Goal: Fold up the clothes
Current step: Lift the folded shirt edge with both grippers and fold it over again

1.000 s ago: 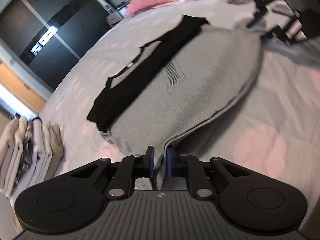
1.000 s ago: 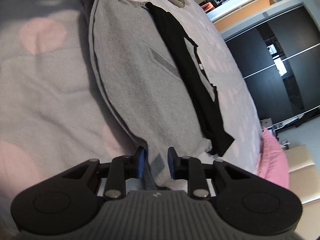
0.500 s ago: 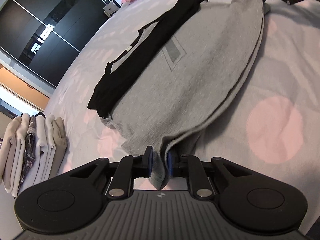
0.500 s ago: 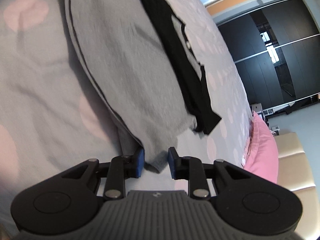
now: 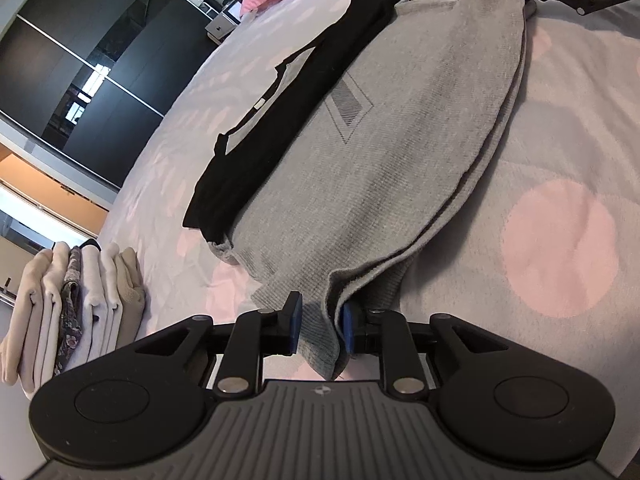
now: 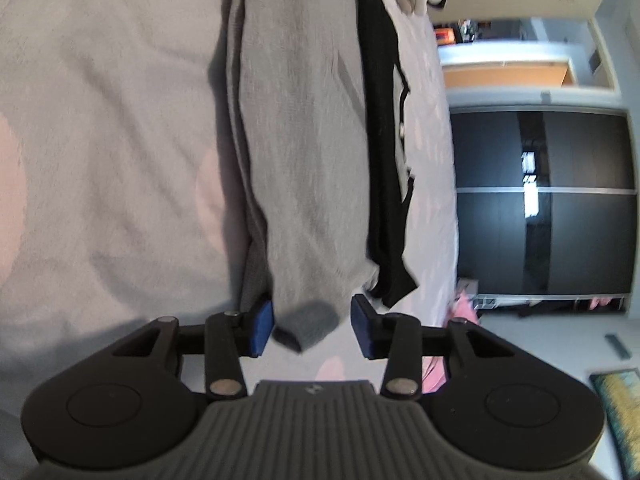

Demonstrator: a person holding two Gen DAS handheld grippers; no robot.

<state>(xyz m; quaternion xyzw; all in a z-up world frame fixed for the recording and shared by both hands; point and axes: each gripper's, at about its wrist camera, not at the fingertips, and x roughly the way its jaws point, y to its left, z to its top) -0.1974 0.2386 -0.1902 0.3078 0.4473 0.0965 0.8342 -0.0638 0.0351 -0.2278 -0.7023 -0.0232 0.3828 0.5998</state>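
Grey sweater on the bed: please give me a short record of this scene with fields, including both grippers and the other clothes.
surface: bed cover, grey with pink spots
garment: grey sweater, folded lengthwise, black sleeve on top
left gripper: jaws slightly apart, sweater corner between them
right gripper: jaws wide open, other corner lies loose between
finished pile: folded clothes beside the sweater

Grey sweater (image 5: 392, 168) with a black folded part (image 5: 288, 120); grey bedspread (image 5: 560, 160) with pink dots; cream folded stack (image 5: 76, 296), one piece perhaps floral.
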